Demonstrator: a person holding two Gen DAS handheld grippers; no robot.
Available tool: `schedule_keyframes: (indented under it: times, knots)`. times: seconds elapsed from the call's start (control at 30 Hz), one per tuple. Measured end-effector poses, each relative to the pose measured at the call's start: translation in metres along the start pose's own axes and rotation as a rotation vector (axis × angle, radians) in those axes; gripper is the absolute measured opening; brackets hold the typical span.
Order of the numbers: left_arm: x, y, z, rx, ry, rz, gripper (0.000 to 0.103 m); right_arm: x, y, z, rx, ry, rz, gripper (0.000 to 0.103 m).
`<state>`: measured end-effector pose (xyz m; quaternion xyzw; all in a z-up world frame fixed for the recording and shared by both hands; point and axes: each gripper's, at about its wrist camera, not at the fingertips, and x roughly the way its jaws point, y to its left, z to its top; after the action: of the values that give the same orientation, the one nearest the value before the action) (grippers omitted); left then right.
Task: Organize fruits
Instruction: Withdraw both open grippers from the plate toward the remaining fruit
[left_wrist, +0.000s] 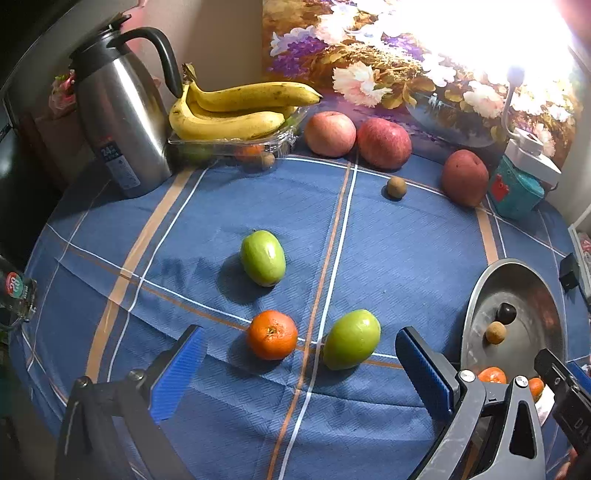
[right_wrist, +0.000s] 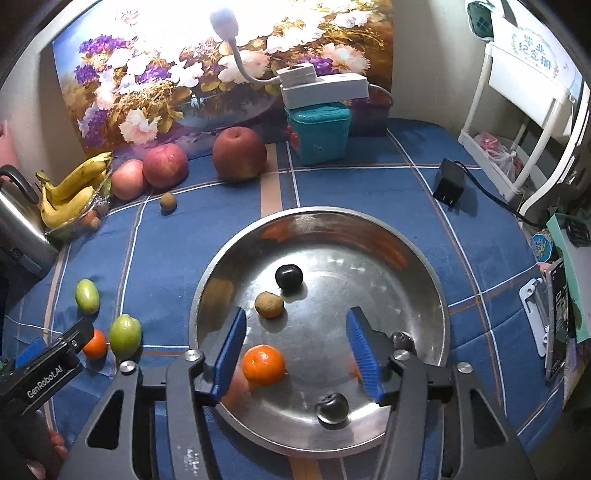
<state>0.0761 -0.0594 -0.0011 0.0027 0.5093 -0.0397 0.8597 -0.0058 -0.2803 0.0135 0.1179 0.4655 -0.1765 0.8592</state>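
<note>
- Left wrist view: left gripper (left_wrist: 299, 373) spread to its widest over the blue checked tablecloth (left_wrist: 406, 258), gripping nothing, touching nothing.
- Between its blue pads, just ahead: a small orange tangerine (left_wrist: 272, 334) and a glossy green oval fruit (left_wrist: 351, 339), near each other but apart.
- To do this well: centre on one fruit only, lower until the pads straddle its widest part, close gently; the round skin will likely roll.
- Right wrist view: right gripper (right_wrist: 297, 354) roughly half open above the round stainless-steel bowl (right_wrist: 436, 295), pads clear of the second orange tangerine (right_wrist: 263, 363) lying loose inside.
- Best lifted straight up, without nudging the fruit already in the bowl.
</note>
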Motion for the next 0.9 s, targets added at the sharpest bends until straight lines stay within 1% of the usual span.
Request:
schedule_keyframes:
  times: [0.03,0.07,0.13,0.17,0.2,0.27,0.43,0.53,0.73,0.83,0.9]
  knots:
    - [0.000,0.000,0.000,0.002,0.001,0.004,0.103,0.004,-0.001,0.000,0.002,0.035,0.003,0.073]
    - [0.001,0.000,0.000,0.006,0.002,0.007,0.103,0.006,-0.001,-0.001,0.003,0.047,0.002,0.078]
    - [0.001,0.001,-0.001,0.010,0.006,0.014,0.103,0.007,0.000,-0.002,0.001,0.041,-0.009,0.079]
    - [0.002,0.002,-0.001,0.010,0.010,0.016,0.103,0.007,0.001,-0.002,-0.005,0.041,-0.023,0.081]
    - [0.002,0.003,-0.001,0.008,0.013,0.014,0.103,0.007,0.001,-0.003,-0.007,0.043,-0.028,0.088]
    - [0.003,0.005,-0.001,0.004,0.018,0.010,0.103,0.008,0.000,-0.003,0.000,0.043,-0.023,0.094]
    - [0.005,0.016,0.000,-0.010,0.017,-0.001,0.103,0.008,0.000,-0.003,0.010,0.041,-0.013,0.095]
    - [0.007,0.025,0.002,-0.021,0.015,-0.002,0.103,0.009,0.000,-0.004,0.023,0.047,0.010,0.095]
    - [0.011,0.051,0.007,-0.062,-0.004,-0.007,0.103,0.010,0.008,-0.006,0.019,0.040,0.024,0.095]
    - [0.012,0.062,0.009,-0.079,-0.025,-0.009,0.103,0.010,0.014,-0.006,0.027,0.037,0.062,0.095]
    - [0.013,0.067,0.011,-0.083,-0.041,-0.010,0.103,0.010,0.019,-0.007,0.036,0.041,0.104,0.095]
